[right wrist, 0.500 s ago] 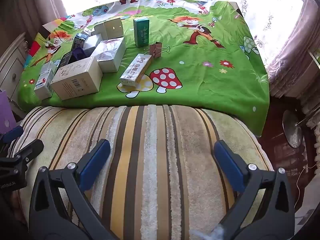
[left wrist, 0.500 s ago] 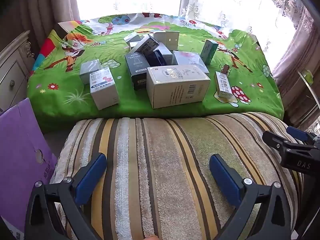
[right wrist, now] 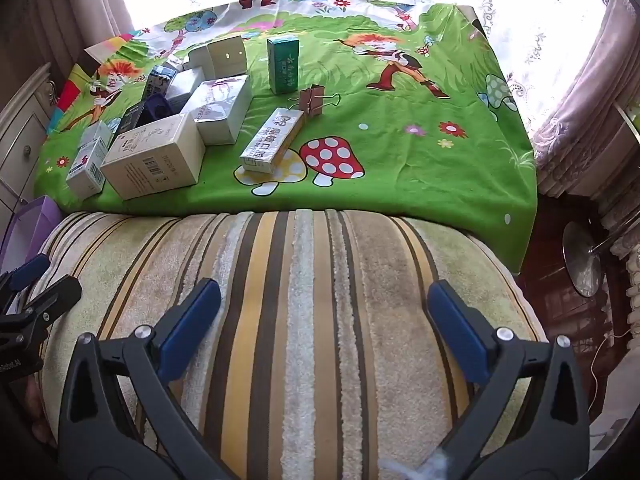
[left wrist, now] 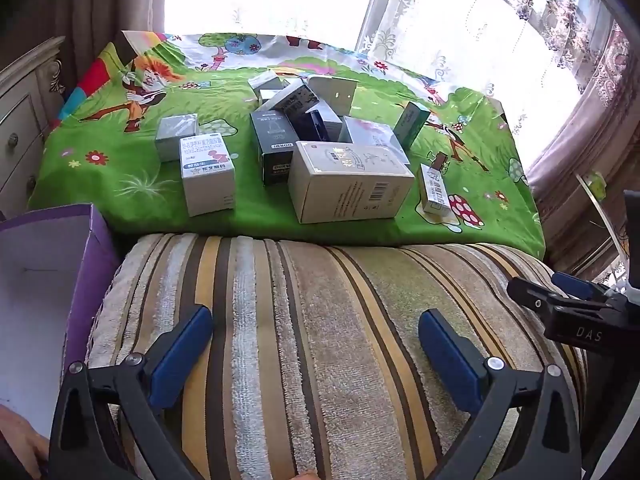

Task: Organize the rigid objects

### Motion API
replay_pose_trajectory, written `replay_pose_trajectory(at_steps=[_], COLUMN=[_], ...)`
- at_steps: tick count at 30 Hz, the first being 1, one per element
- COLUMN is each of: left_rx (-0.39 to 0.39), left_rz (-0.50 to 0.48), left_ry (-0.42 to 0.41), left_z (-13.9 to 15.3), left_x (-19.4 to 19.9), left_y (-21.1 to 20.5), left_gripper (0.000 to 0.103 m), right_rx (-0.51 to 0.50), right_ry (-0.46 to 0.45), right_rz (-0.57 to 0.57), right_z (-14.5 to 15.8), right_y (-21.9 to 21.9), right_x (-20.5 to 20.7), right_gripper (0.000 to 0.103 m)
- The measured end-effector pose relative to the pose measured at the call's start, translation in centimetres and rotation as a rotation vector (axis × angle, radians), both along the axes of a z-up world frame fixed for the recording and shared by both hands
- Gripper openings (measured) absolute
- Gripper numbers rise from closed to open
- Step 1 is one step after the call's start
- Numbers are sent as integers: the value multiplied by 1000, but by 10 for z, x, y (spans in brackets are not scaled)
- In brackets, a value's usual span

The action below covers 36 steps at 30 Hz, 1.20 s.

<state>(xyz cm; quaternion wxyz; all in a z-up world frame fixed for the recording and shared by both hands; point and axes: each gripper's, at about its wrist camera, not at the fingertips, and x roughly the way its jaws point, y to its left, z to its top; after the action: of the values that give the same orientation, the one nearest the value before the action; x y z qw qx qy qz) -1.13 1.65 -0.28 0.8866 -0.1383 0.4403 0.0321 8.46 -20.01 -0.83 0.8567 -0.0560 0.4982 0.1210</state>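
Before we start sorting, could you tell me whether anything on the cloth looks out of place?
Yes: a binder clip stands among the cartons, and several boxes at the back lie tilted on one another.

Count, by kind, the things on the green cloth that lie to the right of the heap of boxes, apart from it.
Boxes: 2, the green upright box and the long pale box lying flat
Binder clip: 1
Total: 3
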Motion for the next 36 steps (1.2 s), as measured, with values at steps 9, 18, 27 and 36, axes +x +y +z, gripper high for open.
replay_pose_trajectory(at_steps=[9, 18, 27, 36], left_rx=[70, 91, 102, 113], left_rz=[3, -2, 0, 6], left_ry=[-3, 33, 43, 68], left_z=[0, 0, 1, 2], left_x=[1, 4, 5, 4], left_y=[-10, -11, -14, -14], left_gripper=[103, 103, 103, 103], right_rx=[0, 3, 5, 9], right_ry=[-5, -3, -4, -7], right_rz=[0, -1, 1, 0], right_z=[0, 0, 0, -1], right_y=[-1, -1, -2, -2], right_x=[0, 0, 1, -2], right_gripper=[103, 103, 103, 103])
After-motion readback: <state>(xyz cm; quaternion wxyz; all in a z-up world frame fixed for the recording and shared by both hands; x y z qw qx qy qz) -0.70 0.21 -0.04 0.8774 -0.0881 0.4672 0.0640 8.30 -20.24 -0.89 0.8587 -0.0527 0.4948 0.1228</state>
